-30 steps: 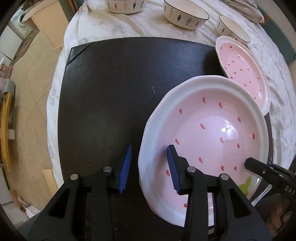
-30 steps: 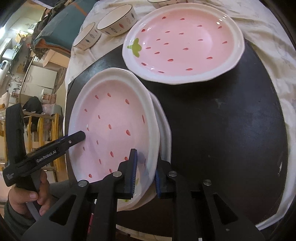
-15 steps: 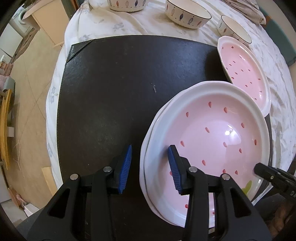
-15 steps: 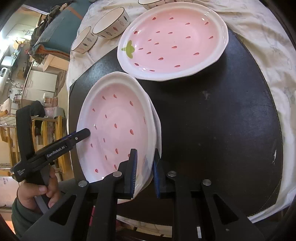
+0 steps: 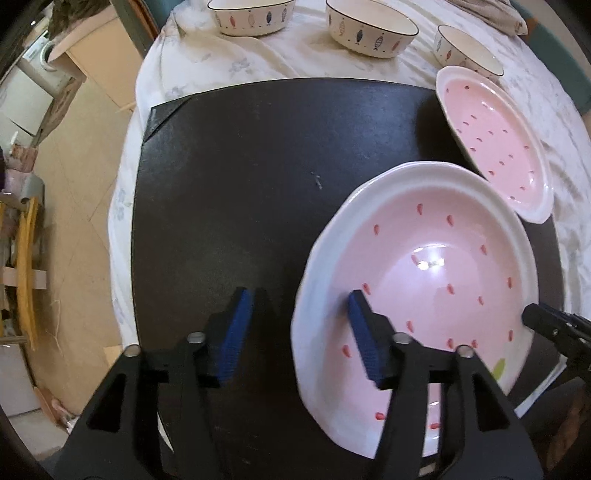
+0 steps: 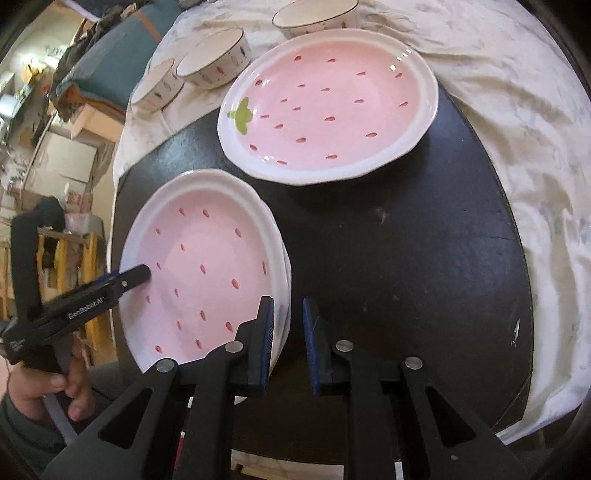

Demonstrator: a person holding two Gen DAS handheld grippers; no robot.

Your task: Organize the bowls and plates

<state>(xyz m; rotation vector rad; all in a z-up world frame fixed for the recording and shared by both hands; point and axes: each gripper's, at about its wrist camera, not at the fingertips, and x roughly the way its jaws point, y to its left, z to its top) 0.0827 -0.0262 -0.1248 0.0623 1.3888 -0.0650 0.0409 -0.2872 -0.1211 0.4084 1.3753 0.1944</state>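
Two stacked pink plates [image 6: 207, 280] at the mat's [image 6: 388, 266] near edge, both grippers, left [image 5: 299, 332] and right [image 6: 288, 339], spread open astride opposite rims.

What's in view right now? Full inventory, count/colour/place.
stacked plates: two, pink with red seed marks and white rims, near side of the mat, one on the other
single plate: one, same pink strawberry design with a green leaf, far edge of the mat
bowls: three, cream with fish pattern and dark rims, on the cloth beyond the mat
mat: one, black, centre of the table
tablecloth: one, white, covering the table
left gripper: black, blue pads, open across the stack's rim
right gripper: black, blue pads, open, straddling the opposite rim
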